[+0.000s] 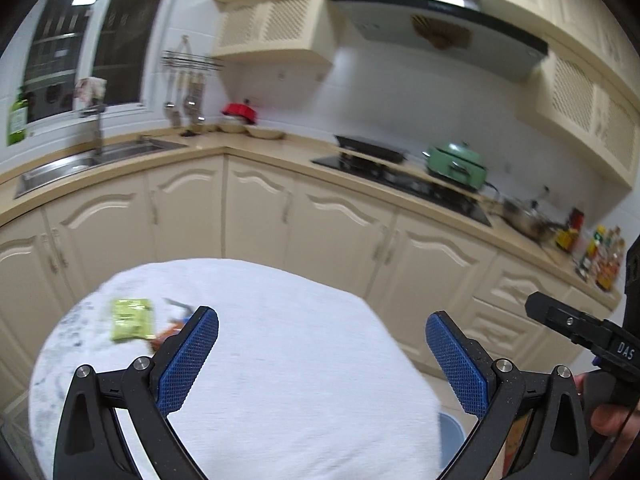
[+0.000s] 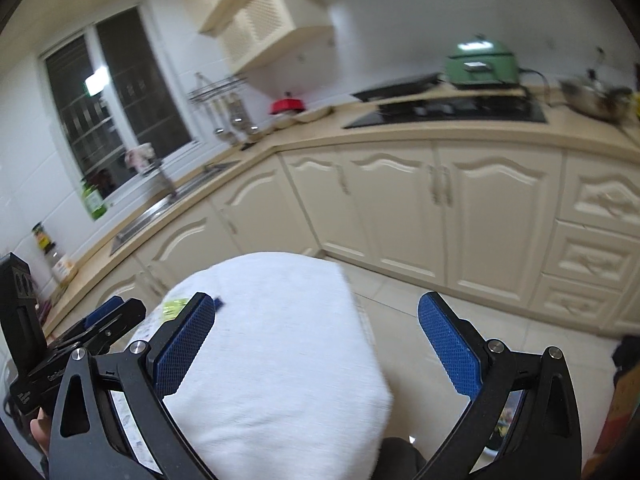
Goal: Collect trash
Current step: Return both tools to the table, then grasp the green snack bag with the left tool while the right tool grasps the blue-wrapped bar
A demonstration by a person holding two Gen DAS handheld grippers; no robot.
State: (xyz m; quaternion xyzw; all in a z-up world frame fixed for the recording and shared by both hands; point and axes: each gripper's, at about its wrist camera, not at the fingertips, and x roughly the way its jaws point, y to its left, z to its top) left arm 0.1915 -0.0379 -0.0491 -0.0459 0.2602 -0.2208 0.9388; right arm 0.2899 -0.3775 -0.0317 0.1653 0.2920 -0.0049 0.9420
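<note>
A small table with a white cloth stands in front of me; it also shows in the right wrist view. A yellow-green packet lies on its far left part, with an orange and red wrapper beside it, partly hidden behind my left finger. My left gripper is open and empty above the cloth. My right gripper is open and empty over the table's right edge. The green packet peeks out beside its left finger. The right gripper's body shows at the right of the left wrist view.
Cream kitchen cabinets run along an L-shaped counter behind the table. On it are a steel sink, a black hob, a green pot and bottles. Tiled floor lies right of the table.
</note>
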